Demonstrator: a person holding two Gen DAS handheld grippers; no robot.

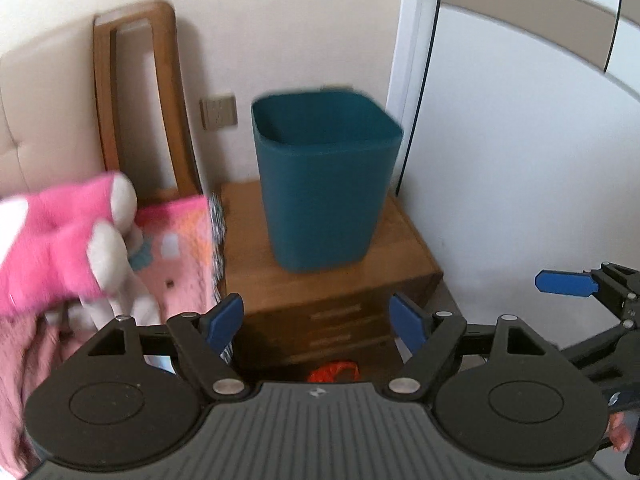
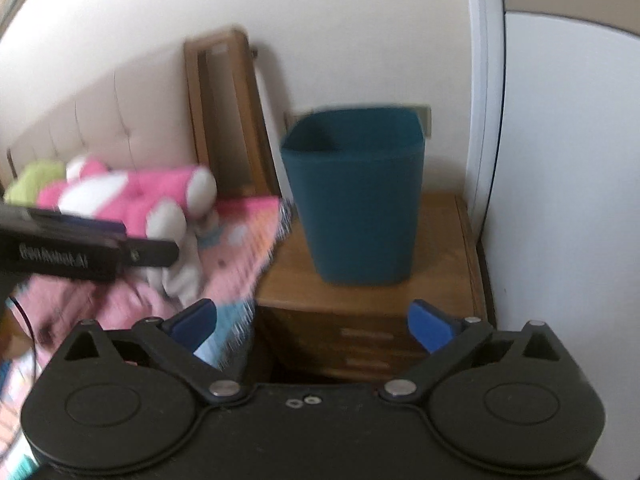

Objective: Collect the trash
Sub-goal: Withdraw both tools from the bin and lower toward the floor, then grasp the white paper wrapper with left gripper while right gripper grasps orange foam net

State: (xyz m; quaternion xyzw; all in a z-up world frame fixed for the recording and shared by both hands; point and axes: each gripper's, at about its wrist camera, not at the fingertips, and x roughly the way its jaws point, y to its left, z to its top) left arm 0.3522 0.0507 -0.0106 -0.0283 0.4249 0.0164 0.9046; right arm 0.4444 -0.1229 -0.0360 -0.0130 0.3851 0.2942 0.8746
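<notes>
One teal bin, one wooden nightstand

Soft, even daylight fills both views, bright on the pale wall and nearly washed out on the white panel at right, with no hard glare. Motion blur smears nearly everything: the teal bin has fuzzy edges, the pink plush toy is streaked, and only the black gripper bodies close to each lens stay crisp. Fisheye bending curves the door frame, the corners go dark, and a faint shadow sits under the bin on the wooden nightstand.
</notes>
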